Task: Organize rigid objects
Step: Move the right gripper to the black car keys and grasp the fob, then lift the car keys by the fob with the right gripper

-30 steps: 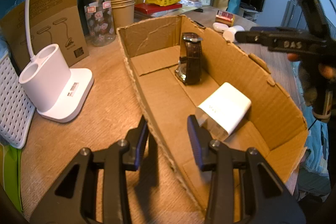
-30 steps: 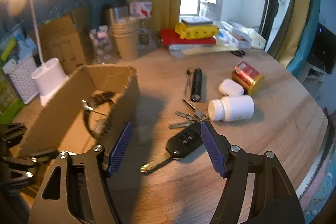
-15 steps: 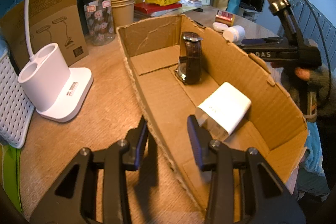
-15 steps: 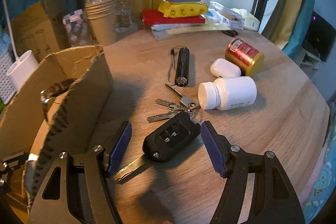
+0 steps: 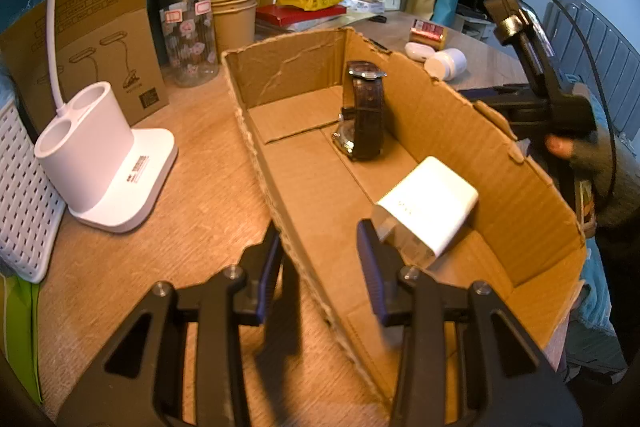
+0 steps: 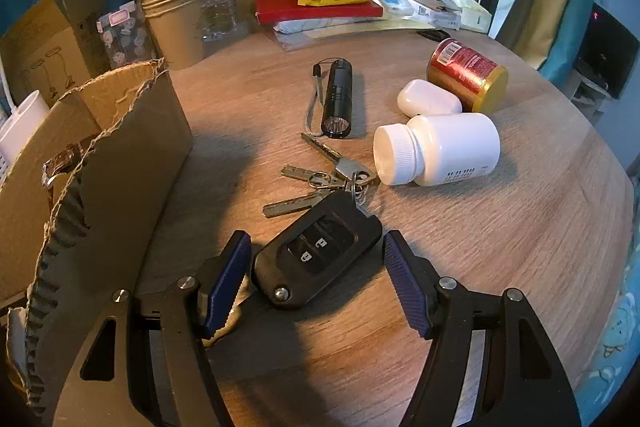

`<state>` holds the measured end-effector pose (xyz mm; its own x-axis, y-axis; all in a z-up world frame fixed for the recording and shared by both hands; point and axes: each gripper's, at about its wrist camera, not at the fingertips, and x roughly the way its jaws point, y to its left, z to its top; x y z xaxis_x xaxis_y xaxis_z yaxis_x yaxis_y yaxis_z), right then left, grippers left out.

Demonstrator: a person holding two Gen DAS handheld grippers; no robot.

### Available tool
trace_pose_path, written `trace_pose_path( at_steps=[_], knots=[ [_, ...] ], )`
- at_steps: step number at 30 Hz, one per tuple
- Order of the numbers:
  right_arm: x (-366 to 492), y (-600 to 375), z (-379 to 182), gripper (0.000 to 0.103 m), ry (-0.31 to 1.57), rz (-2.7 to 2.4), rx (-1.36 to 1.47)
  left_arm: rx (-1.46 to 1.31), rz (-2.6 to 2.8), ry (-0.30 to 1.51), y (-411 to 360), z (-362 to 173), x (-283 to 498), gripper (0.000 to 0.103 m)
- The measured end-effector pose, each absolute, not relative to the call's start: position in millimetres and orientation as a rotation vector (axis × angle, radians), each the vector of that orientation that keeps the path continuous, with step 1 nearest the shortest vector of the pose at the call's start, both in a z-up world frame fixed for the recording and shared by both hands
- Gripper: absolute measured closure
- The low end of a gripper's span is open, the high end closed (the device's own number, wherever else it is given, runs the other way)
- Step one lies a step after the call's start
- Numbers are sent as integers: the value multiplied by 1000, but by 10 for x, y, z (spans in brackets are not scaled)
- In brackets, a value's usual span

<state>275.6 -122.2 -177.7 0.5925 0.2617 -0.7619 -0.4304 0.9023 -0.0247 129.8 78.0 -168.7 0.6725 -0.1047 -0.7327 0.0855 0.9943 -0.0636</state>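
Right gripper [image 6: 316, 269] straddles the key fob [image 6: 318, 255], jaws apart; closing may snag the keys [image 6: 316, 183], dragging them against the box [image 6: 120, 163].

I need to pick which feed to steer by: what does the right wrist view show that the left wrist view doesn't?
Only the right wrist view: the car key fob lying between the open right gripper fingers, untouched, its bunch of keys and the black flashlight.

Only the left wrist view: the box floor with the white adapter, the lamp base, and the left gripper at the box's near wall.

Both: the cardboard box, the watch, the white bottle, the red can and the earbud case.
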Motion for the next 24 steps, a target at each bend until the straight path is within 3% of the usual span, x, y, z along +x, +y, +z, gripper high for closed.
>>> trace_pose_path(
  at_steps=[3, 5, 8, 24],
  knots=[
    [2758, -1218, -1772, 39, 845, 417, -212, -25, -107, 827, 781, -1688, 1298, 64],
    [2749, -1217, -1766, 52, 842, 426, -212, -25, -107, 826, 781, -1687, 1297, 64],
    [2735, -1227, -1755, 61, 843, 430, -209, -25, -107, 826, 781, -1686, 1297, 64],
    [2554, -1373, -1486, 64, 791, 467, -138, -25, -107, 826, 782, -1687, 1298, 64]
  ],
)
